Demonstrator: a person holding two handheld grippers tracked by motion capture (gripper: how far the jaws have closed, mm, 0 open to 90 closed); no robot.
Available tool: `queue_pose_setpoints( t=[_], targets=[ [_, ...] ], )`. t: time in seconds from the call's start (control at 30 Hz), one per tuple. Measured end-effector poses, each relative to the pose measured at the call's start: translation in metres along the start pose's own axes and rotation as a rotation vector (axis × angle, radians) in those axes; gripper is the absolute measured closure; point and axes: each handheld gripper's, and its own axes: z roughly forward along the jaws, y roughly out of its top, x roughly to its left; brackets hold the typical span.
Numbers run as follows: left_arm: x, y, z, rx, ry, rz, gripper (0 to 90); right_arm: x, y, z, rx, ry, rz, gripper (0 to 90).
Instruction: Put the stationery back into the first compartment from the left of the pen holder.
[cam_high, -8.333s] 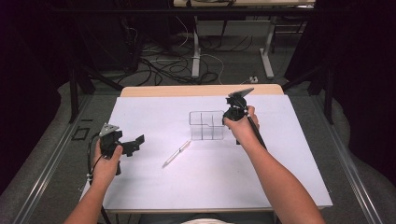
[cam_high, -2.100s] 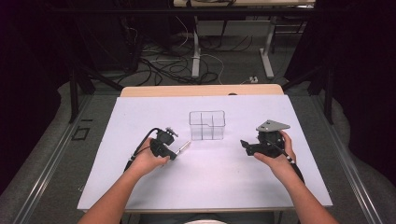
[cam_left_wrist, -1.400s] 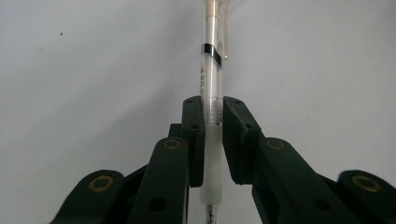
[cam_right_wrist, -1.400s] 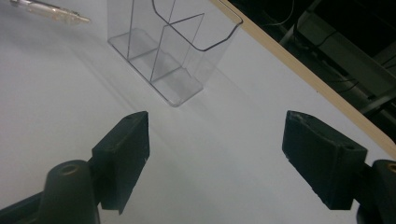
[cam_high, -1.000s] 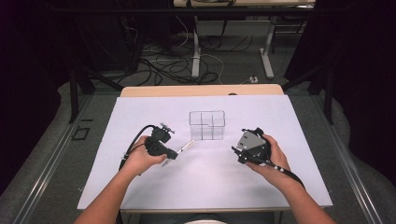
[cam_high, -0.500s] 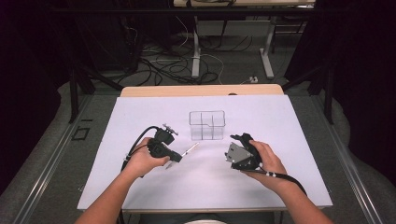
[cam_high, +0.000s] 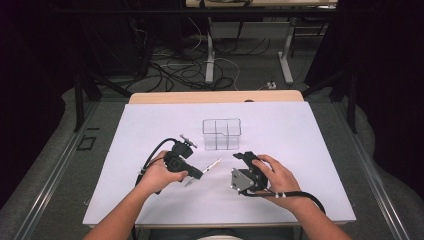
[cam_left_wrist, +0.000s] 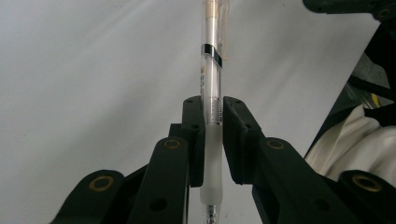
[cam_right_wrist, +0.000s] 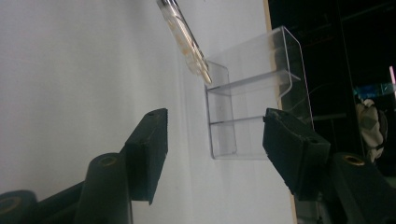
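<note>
From the high view, the left tongs (cam_high: 200, 175) are clenched on a slim clear-plastic pen (cam_high: 212, 165), which slants just above the white paper-covered desk (cam_high: 310, 145), its free end aimed toward the clear acrylic divided organiser box (cam_high: 221, 134) a little way beyond. The right tongs (cam_high: 241, 156), in the person's right hand (cam_high: 272, 177), sit just right of the pen and near the box. I judge the pen light and stiff, with a smooth barrel that could slide or swivel if pinched at one end only.

In the left gripper view, the two black jaws press from both sides on the pen (cam_left_wrist: 211, 116), right where a frosted, rubbery-looking grip sleeve meets the hard transparent barrel. That sleeve is probably the best place to take hold, since it should give friction. A dark band and a clear clip sit farther up; the inner refill shows pale through the shell.

In the right gripper view, the right tongs (cam_right_wrist: 212, 140) stand released with nothing between their matte black pads, and the jaws have just been closing somewhat. Ahead, the pen's end (cam_right_wrist: 187, 42) hangs near the box (cam_right_wrist: 252, 93), whose thin, glossy, see-through walls with rounded top corners form open compartments. The box looks light and rigid, likely to skid on the smooth sheet if nudged.
</note>
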Motion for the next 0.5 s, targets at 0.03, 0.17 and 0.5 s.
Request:
queue_pose_setpoints(
  t=[0.03, 0.17, 0.5],
  targets=[
    [0.0, 0.0, 0.001, 0.01, -0.006, 0.012, 79.7, 0.003, 0.002, 0.0, -0.007, 0.003, -0.001, 45.3],
    [-0.004, 0.001, 0.005, 0.018, -0.024, 0.01, 79.7, 0.01, 0.006, 0.002, -0.038, 0.007, -0.052, 49.5],
    [-0.01, 0.002, 0.011, 0.031, -0.044, 0.012, 79.7, 0.025, 0.014, 0.009, -0.028, -0.004, -0.236, 57.6]
  ],
)
